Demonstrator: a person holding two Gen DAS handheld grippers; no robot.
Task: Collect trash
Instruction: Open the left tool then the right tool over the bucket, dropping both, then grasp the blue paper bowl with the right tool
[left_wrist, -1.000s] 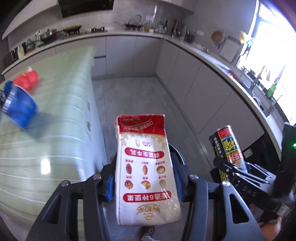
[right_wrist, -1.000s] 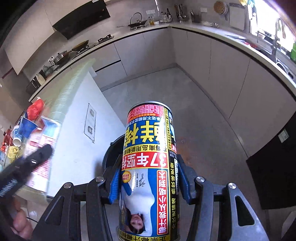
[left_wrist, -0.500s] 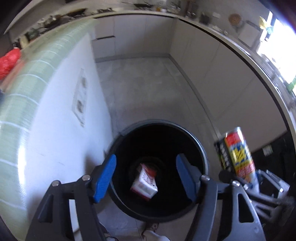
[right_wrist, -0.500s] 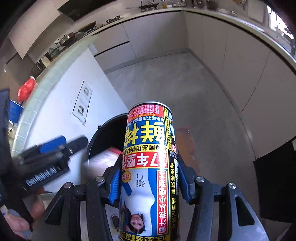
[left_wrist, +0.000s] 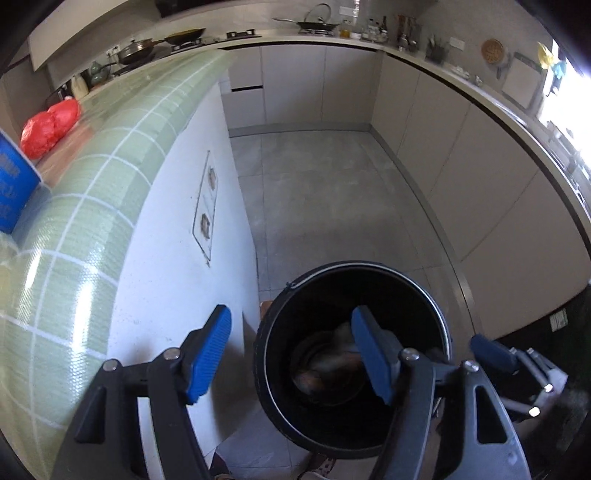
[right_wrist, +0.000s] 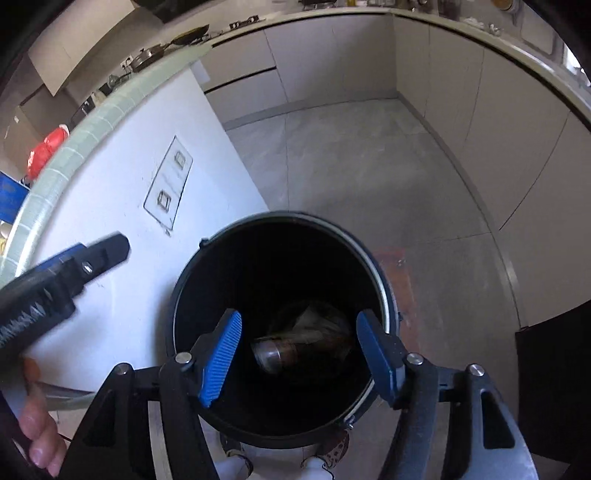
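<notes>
A black round trash bin stands on the floor beside the white island wall. Dim at its bottom lie the can and a carton; in the left wrist view they are a blur. My left gripper is open and empty above the bin's left rim. My right gripper is open and empty over the bin's mouth. The left gripper also shows in the right wrist view, and the right gripper shows at the left wrist view's right edge.
The island counter has a green checked cloth with a red bag and a blue box on it. The white island wall bears sockets. Grey floor and cabinets lie beyond.
The left gripper opened and dropped the carton into the bin a moment ago. The right gripper has now opened and the can has fallen into the bin.
</notes>
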